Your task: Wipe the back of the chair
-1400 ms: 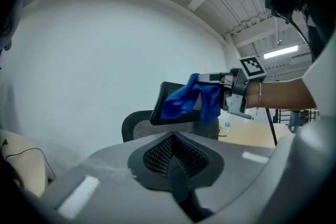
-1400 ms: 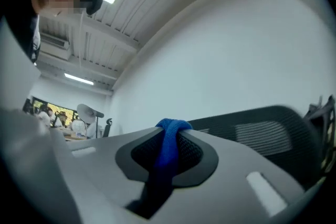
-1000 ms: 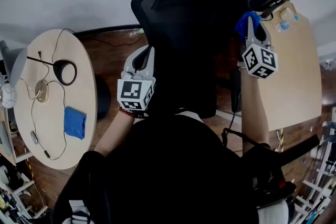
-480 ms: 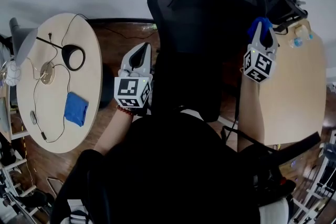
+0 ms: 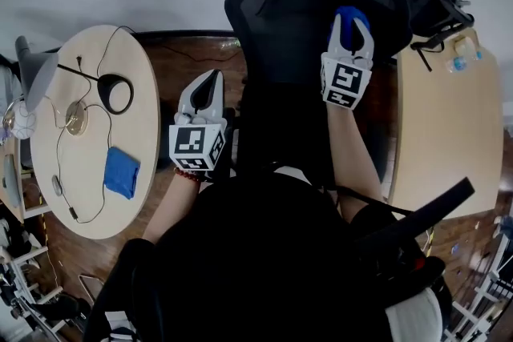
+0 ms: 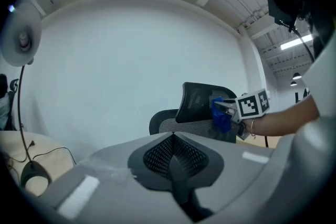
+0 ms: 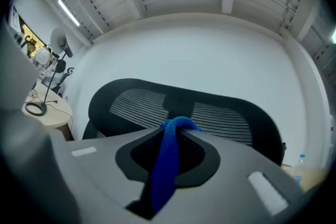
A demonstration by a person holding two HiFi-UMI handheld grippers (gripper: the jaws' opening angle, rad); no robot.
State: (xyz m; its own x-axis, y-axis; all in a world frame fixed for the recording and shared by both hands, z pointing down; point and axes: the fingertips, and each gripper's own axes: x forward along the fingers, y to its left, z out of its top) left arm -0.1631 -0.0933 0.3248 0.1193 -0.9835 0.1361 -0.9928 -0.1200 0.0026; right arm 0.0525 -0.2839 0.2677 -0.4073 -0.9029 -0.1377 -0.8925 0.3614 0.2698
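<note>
My right tool was clamped on the blue cloth at the top of the chair back in front of me, left tool closed on nothing beside it, so I reckoned flat, firm, overlapping downward strokes would wipe best.

The left tool and right tool are pale grey tapered shells with dark textured inner faces, each bearing a white cube of black square markers. The person wears a black top (dark strap across it) and a reddish beaded bracelet.
</note>
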